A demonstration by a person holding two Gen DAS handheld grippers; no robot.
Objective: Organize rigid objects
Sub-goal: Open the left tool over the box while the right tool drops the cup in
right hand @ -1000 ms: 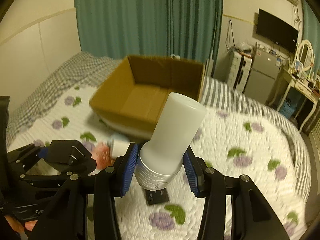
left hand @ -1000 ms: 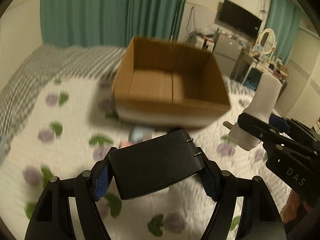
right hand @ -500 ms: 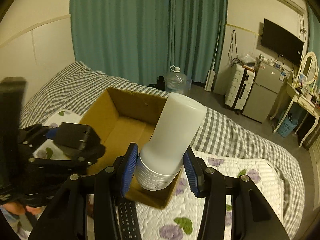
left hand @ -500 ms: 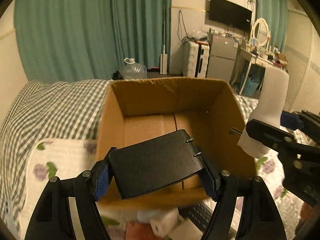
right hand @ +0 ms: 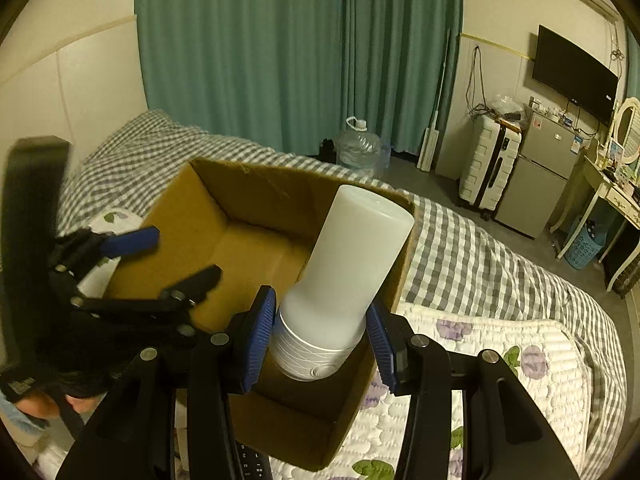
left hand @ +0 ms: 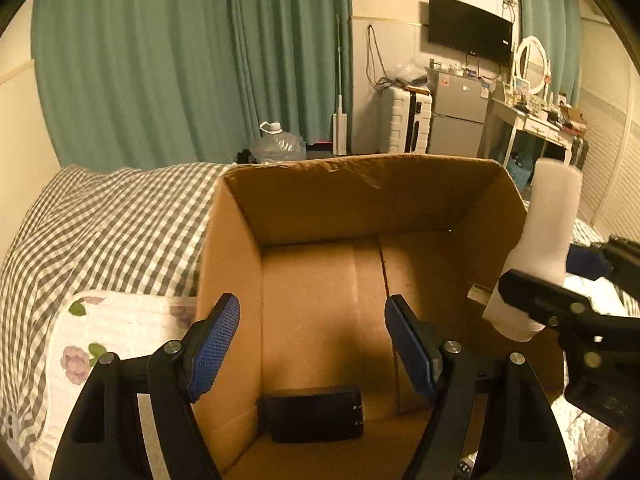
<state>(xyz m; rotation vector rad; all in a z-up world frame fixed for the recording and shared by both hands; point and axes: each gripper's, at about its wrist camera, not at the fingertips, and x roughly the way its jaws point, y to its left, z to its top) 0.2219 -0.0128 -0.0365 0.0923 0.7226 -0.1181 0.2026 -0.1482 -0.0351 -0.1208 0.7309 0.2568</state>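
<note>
An open cardboard box [left hand: 400, 196] [right hand: 256, 188] sits on the bed. A flat black case [left hand: 316, 414] lies on the box floor at the near wall. Above it my left gripper [left hand: 312, 344] hangs open, its blue pads [left hand: 214, 336] wide apart with nothing between them. My right gripper [right hand: 318, 340] is shut on a white cylindrical bottle [right hand: 352, 264], gripped at its ribbed lower end and held tilted over the box's near right corner. The same bottle [left hand: 548, 240] and right gripper show at the right edge of the left wrist view. The left gripper [right hand: 156, 256] appears at left in the right wrist view.
The bed has a grey checked sheet [left hand: 104, 216] and a white quilt with purple flowers [right hand: 500, 344]. A black remote [right hand: 252, 460] lies beside the box's near wall. Beyond the bed are teal curtains [right hand: 280, 40], a water jug [right hand: 360, 148], a white suitcase [right hand: 488, 160] and a small fridge.
The left gripper opened and the black case it held now lies in the box. Both grippers moved from over the quilt to over the box, the right still gripping the bottle.
</note>
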